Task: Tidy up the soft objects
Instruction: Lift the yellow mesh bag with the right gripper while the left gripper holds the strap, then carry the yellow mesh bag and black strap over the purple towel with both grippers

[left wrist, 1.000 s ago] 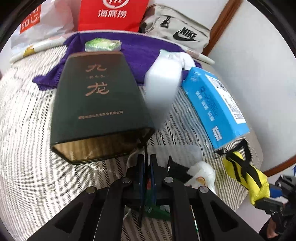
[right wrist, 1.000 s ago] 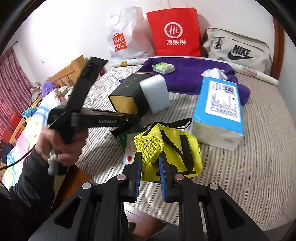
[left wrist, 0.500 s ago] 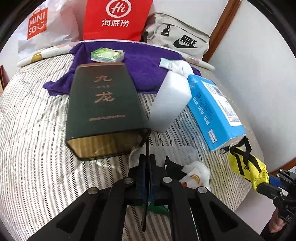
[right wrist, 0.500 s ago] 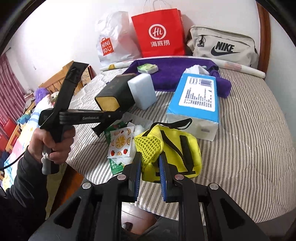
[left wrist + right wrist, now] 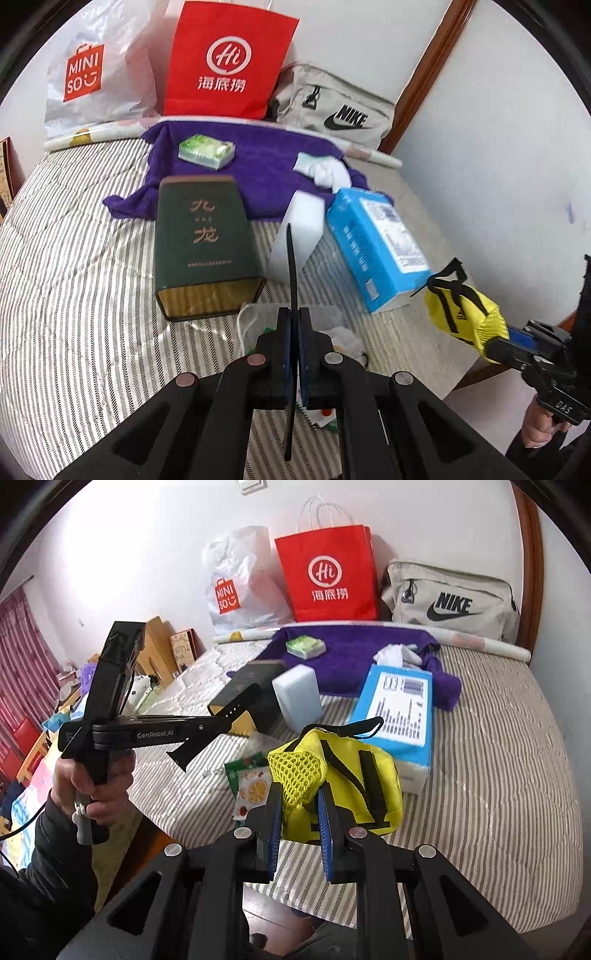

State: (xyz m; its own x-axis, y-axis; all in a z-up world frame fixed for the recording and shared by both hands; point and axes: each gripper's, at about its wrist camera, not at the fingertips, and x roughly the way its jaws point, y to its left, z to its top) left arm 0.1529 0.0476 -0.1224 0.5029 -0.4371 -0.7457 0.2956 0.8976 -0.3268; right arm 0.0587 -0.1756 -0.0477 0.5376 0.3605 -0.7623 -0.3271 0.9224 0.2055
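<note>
The left tool (image 5: 291, 332) is clamped tight on a thin black strap (image 5: 290, 266), seen edge-on between its blue pads; in the right wrist view this strap (image 5: 236, 709) shows as a flat band with a row of small holes, sticking out past the fingers above the bed (image 5: 498, 738). The right tool (image 5: 299, 805) grips a yellow mesh pouch (image 5: 332, 775) by its netted corner, and the pouch with its black webbing (a loop stands up at the top) hangs clear of the striped cover, near the bed's front edge.

On the bed lie a dark green box (image 5: 205, 240) with gold characters, a white sponge block (image 5: 299, 229) leaning just beside it, and a blue tissue pack (image 5: 373, 243) to the right. Behind them a purple towel (image 5: 258, 173) carries a small green packet (image 5: 207, 150) and a crumpled white cloth (image 5: 325, 171). A fruit-printed sachet (image 5: 251, 786) lies near the front edge.
</note>
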